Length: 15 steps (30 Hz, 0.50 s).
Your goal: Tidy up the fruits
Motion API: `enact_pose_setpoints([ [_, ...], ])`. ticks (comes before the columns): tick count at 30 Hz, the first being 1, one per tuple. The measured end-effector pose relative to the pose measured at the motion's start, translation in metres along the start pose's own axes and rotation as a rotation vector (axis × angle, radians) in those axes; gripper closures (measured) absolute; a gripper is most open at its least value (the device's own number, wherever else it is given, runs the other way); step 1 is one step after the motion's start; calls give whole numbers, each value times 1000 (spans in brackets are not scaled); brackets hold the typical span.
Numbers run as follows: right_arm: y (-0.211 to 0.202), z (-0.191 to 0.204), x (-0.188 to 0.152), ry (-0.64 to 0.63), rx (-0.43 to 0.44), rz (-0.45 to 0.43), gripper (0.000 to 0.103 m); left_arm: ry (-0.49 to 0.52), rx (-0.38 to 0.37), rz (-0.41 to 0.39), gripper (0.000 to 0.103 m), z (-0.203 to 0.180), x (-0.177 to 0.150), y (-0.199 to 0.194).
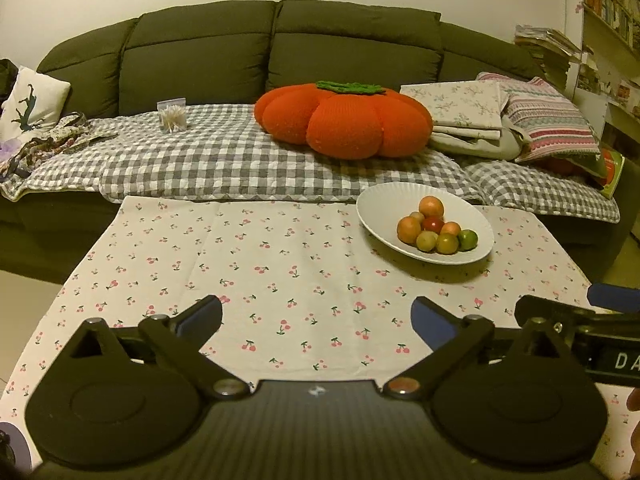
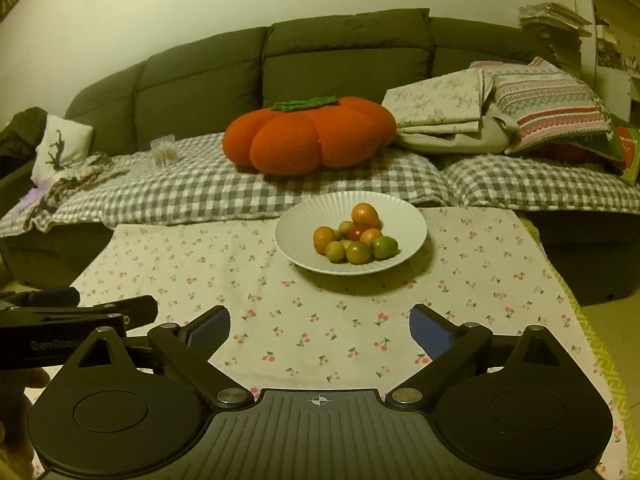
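Fruits sit piled in bowl, well beyond both wide-spread, empty tools.

One plate, eight fruits, two tongs.

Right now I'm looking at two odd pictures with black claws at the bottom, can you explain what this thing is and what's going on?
Those claws are two hand-held grippers; a person holds one in each hand. Each carries a wide-angle camera looking forward along its two fingers, so one picture comes from the left gripper and the other from the right gripper. Both stand open and hold nothing. Before them is a table under a cherry-print cloth. On it sits a white plate with a pile of small fruits, orange, red, yellow-green and green. Behind is a sofa with a pumpkin-shaped cushion.
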State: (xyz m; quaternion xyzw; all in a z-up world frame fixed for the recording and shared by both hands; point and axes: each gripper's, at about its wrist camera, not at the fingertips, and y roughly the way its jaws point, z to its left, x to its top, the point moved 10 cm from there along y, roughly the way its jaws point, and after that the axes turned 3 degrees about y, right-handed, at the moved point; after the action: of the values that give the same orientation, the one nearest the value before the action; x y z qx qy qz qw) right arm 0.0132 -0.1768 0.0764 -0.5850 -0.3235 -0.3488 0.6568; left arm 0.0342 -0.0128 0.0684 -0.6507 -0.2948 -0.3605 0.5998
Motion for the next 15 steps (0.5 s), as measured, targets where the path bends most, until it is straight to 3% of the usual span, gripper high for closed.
enact_pose_setpoints([
  [15,2,3,-4,-5,13,17,3,19,7,24,1,-2,-4,2],
])
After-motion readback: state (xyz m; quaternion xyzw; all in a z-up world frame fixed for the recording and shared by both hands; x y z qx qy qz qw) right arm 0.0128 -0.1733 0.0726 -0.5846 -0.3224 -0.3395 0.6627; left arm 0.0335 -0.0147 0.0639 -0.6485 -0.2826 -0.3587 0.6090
